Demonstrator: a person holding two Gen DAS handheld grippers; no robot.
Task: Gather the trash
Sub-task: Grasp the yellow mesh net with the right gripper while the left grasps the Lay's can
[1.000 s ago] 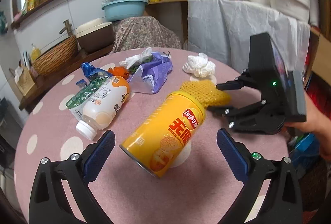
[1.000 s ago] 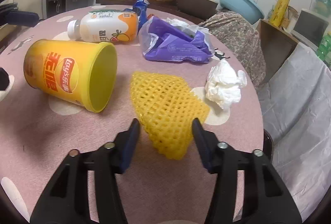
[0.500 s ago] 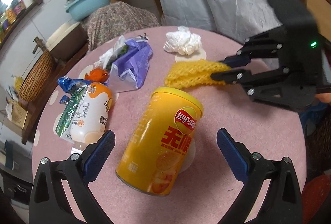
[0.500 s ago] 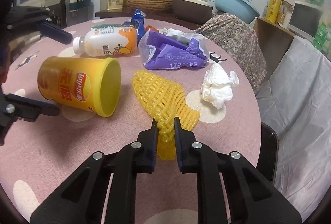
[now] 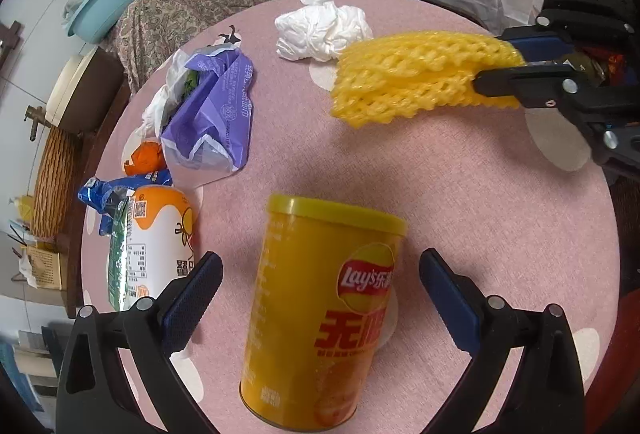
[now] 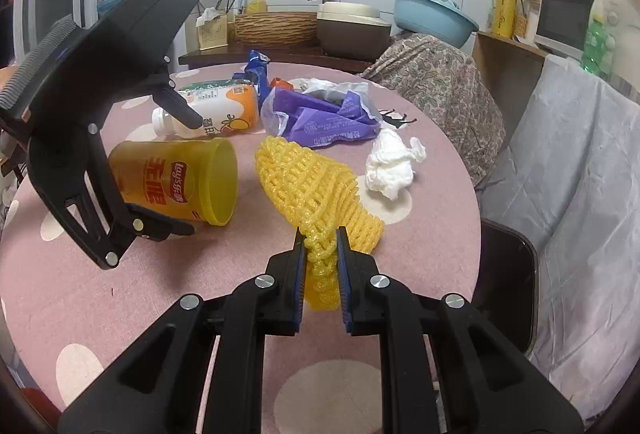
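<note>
While the yellow foam net (image 6: 316, 189) is pinched at its near end between the pads of the right gripper (image 6: 319, 254), whose jaws have just been closing on it, the pick-up step of the trash collection is judged to be in hand on both sides. The free end of the net is seen hanging out ahead of that gripper, seemingly clear of the pink table (image 6: 120, 314). The left gripper (image 5: 320, 298) is held wide open, pointing steeply down, with the yellow chip can (image 5: 320, 318) lying on its side between the two blue pads but touched by neither. A closing of the left jaws across the can's body is called for next, with the pads kept square to the round wall so that it is not squeezed out. Farther ahead of the left gripper, a crumpled white tissue (image 5: 324, 27), a purple wrapper (image 5: 216, 117) and a drink bottle (image 5: 156, 238) are left uncollected. No bin is shown in either view.
</note>
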